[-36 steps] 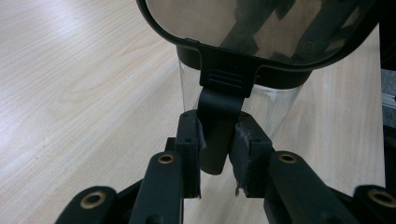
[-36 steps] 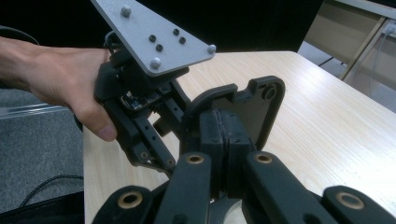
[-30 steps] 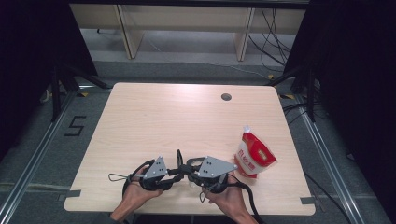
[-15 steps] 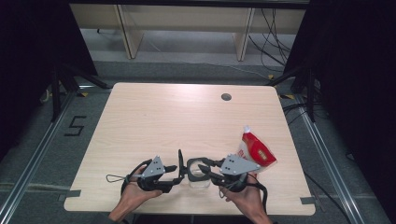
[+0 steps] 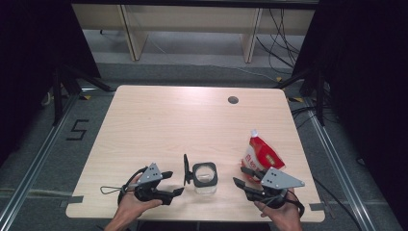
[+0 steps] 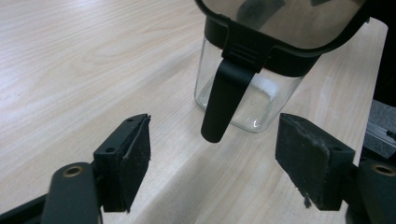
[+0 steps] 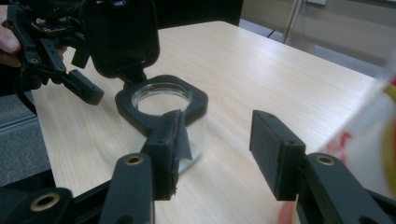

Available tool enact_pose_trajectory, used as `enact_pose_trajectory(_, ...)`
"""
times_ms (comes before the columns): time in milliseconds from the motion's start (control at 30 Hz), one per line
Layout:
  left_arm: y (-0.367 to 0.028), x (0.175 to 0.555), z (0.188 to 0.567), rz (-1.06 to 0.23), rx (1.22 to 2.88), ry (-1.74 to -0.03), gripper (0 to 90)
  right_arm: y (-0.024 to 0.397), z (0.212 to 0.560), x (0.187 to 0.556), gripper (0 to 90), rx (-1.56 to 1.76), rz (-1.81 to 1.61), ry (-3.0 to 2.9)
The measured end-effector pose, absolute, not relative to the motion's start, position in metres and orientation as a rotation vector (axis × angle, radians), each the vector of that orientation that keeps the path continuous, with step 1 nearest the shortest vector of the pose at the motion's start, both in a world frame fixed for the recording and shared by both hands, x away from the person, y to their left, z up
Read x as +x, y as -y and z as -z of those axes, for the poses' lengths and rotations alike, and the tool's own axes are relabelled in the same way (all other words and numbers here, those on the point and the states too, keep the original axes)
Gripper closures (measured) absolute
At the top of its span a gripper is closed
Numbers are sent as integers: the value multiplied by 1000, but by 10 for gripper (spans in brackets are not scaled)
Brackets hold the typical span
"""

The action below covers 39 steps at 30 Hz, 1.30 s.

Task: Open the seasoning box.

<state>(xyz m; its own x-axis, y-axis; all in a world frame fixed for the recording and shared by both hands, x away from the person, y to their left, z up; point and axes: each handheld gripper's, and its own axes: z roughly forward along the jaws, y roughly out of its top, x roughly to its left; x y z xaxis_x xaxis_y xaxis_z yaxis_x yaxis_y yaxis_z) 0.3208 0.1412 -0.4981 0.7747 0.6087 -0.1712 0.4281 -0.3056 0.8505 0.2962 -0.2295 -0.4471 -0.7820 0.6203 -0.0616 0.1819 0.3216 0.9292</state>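
High view, jar (image 5: pixel 205 178) upright, lid (image 5: pixel 185 169) flipped left

The jar (image 5: pixel 205 178) near the table's front edge is clear glass with a black collar and a black hinged lid (image 5: pixel 185 170). The pouch (image 5: pixel 260 155) by the right edge is red and white. The table (image 5: pixel 168 125) is pale wood grain. Both grippers (image 5: pixel 175 183) (image 5: pixel 239 175) are black with grey plates.

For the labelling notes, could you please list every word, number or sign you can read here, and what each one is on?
"5" - black mark on the floor left of the table.
White and red lettering on the red-and-white pouch - too small and blurred to read.
Clear jar with its black lid swung open - no text visible.
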Motion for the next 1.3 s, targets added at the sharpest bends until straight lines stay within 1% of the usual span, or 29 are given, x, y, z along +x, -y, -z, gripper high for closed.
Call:
enact_pose_trajectory(100,-143,321,497,-224,1956,-781,232,241,450,290,529,734,-1460,-2183)
enact_pose_trajectory(267,-141,317,497,-211,1933,-779,227,256,453,279,526,842,-1437,-2185)
enact_pose_trajectory(333,-141,317,497,-214,1933,-778,227,261,454,281,526,791,-1426,-2169)
enact_pose_trajectory(467,-144,317,496,-225,1957,-763,227,270,456,272,526,850,-1415,-2177)
enact_pose_trajectory(533,-144,317,496,-224,1948,-767,227,271,457,272,526,837,-1418,-2170)
enact_pose_trajectory(633,-145,317,497,-233,1949,-773,227,282,461,268,519,930,-1412,-2168)
enact_pose_trajectory(833,-145,316,497,-228,1947,-795,226,293,466,266,503,965,-1367,-2170)
enact_pose_trajectory(900,-146,316,499,-227,1954,-813,225,297,471,267,461,985,-1363,-2176)
enact_pose_trajectory(933,-146,318,499,-238,1965,-794,224,297,471,265,446,1022,-1344,-2161)
enact_pose_trajectory(1100,-146,318,499,-236,1949,-804,216,304,475,271,343,1049,-1345,-2093)
enact_pose_trajectory(1167,-146,318,499,-233,1947,-808,206,305,476,273,328,1035,-1346,-2074)
enact_pose_trajectory(1200,-146,317,499,-228,1939,-817,188,306,476,273,319,1082,-1352,-2069)
enact_pose_trajectory(1267,-146,316,498,-230,1916,-844,170,308,477,279,290,1035,-1369,-2036)
enact_pose_trajectory(1300,-147,317,498,-233,1928,-832,170,306,477,277,282,1088,-1382,-2035)
